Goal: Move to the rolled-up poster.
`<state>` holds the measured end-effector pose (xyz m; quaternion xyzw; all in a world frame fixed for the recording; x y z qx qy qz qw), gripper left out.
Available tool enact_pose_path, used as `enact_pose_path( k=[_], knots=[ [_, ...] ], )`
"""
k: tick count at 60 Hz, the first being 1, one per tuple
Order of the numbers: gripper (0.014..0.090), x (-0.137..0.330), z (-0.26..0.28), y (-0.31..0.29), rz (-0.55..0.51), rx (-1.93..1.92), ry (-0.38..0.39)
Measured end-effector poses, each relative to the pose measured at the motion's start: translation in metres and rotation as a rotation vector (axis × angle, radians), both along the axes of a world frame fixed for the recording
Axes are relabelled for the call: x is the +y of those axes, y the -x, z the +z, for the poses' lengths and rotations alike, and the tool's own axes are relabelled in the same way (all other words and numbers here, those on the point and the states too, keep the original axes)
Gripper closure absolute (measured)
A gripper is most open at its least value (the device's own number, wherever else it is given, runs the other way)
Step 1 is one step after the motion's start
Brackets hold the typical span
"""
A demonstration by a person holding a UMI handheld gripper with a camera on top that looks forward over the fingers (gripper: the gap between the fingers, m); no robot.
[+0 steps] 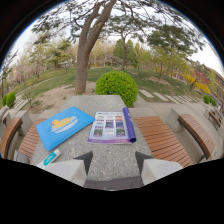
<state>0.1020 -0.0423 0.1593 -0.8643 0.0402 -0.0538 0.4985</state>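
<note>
poster (113,127) lies on a speckled stone table (105,157), outdoors in a park w/ a big tree (89,42), a round bush (116,86) behind and wooden benches (161,141) either side. it's mostly unrolled, colour tiles showing, purple right edge curled. left of it a blue sheet (64,126) w/ yellow print, nearer a small tube (50,158). gripper (110,159) fingers spread, nothing between; poster just ahead of them.

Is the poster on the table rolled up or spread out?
Mostly spread: the poster lies flat on the table, only its right edge curled into a purple roll. It lies beyond the open gripper.
</note>
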Motion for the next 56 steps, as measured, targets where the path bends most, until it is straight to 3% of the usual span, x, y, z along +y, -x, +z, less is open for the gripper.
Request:
enact_pose_path(
  k=[19, 30, 40, 56],
  knots=[
    [0.0205, 0.159, -0.042, -0.018, 0.051, 0.000, 0.043],
    [0.0204, 0.222, -0.072, -0.022, 0.059, -0.001, 0.064],
    [0.0204, 0.250, -0.089, -0.021, 0.067, 0.003, 0.077],
    [0.0204, 0.254, -0.092, -0.017, 0.062, 0.018, 0.080]
  ],
)
